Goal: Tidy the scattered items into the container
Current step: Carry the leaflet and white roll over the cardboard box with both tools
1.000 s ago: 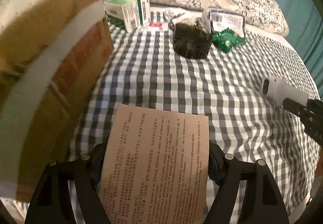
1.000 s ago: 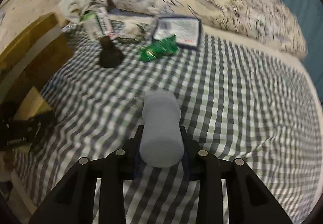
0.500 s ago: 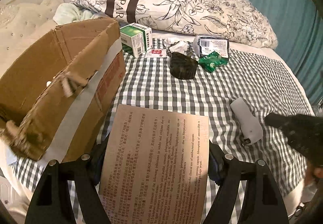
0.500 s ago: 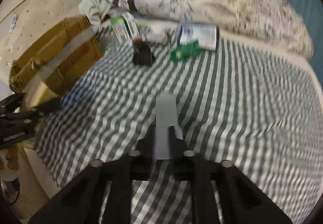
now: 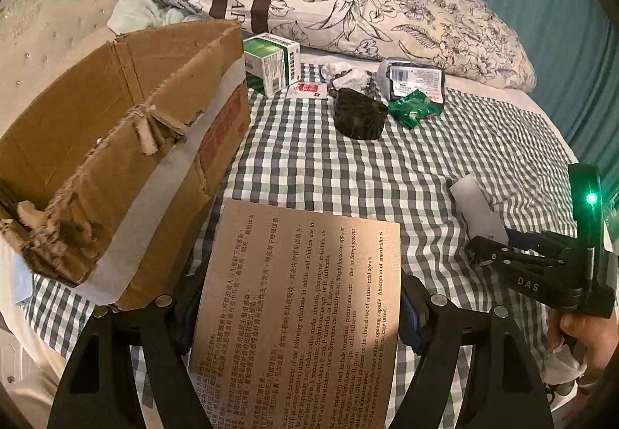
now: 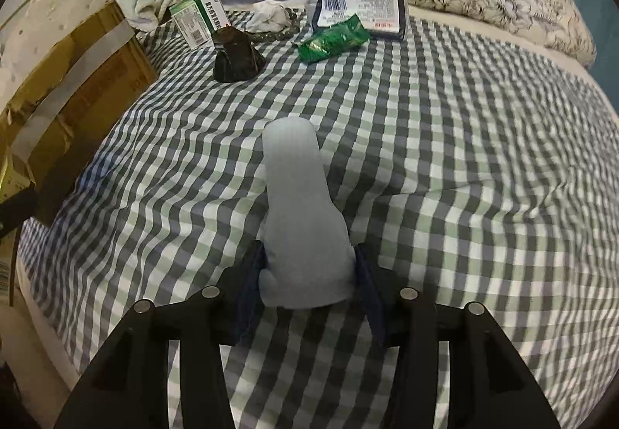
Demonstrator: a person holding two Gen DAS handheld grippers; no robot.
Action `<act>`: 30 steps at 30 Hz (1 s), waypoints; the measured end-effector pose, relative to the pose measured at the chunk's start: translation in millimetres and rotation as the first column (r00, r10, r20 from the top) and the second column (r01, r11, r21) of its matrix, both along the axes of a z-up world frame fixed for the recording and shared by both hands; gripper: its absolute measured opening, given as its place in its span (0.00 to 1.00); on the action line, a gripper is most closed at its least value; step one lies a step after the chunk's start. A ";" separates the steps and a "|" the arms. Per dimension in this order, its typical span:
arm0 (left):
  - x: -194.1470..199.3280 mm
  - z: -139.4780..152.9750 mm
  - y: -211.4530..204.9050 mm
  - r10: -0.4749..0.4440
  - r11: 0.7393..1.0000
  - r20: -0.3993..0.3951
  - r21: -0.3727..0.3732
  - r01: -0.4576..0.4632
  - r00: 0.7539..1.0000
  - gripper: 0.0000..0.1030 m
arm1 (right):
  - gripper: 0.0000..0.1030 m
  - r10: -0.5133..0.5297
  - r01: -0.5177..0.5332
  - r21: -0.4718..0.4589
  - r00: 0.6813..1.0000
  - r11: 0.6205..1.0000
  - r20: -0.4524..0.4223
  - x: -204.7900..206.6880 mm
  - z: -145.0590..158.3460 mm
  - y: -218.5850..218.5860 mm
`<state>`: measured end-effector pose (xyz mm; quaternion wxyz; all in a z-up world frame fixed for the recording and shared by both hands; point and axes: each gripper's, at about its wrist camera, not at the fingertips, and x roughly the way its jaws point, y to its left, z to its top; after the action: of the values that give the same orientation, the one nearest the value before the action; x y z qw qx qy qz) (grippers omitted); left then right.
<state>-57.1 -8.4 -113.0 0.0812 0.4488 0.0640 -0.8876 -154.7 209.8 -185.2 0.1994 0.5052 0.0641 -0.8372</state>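
left wrist view. left gripper [image 5: 298,317]: clamped on a printed medicine box [image 5: 298,313], lower centre of frame. cardboard box [image 5: 116,166], the container: left of frame, more upright and further off than 1 s ago, its open top now showing, so the drop looks close. right gripper [image 5: 499,239]: right edge, come in since then, gripping a white tube [image 5: 477,208]. green carton [image 5: 272,63], dark pouch [image 5: 359,113], green wrapper [image 5: 414,108], navy packet [image 5: 416,81]: upper centre, unmoved on the checked bedspread [image 5: 425,158].

right wrist view. right gripper [image 6: 307,274]: closed round the white tube [image 6: 301,208], centre frame, lifted. cardboard box [image 6: 69,88]: left edge, nearer than before. 4 loose items remain, upper frame.
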 end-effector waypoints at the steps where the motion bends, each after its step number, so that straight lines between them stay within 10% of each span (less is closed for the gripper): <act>1: -1.8 -2.1 0.0 -0.001 1.000 0.006 0.001 0.001 1.000 0.76 | 0.46 -0.002 0.002 -0.002 1.000 1.000 -0.003 0.6 -0.2 -0.7; 13: -7.6 5.8 4.6 -0.002 1.000 -0.011 -0.004 0.002 1.000 0.76 | 0.46 0.018 -0.032 -0.109 0.991 0.993 -0.129 24.3 71.4 -1.7; 30: 19.7 131.9 -53.6 0.099 0.995 -0.283 0.030 -0.094 0.954 0.76 | 0.46 0.250 -0.317 -0.173 0.912 0.932 -0.325 83.3 182.2 -89.5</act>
<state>-37.5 -62.0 18.9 0.1106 0.3139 0.1040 -0.9372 -71.4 120.3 -3.0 0.3628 0.3329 0.0723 -0.8674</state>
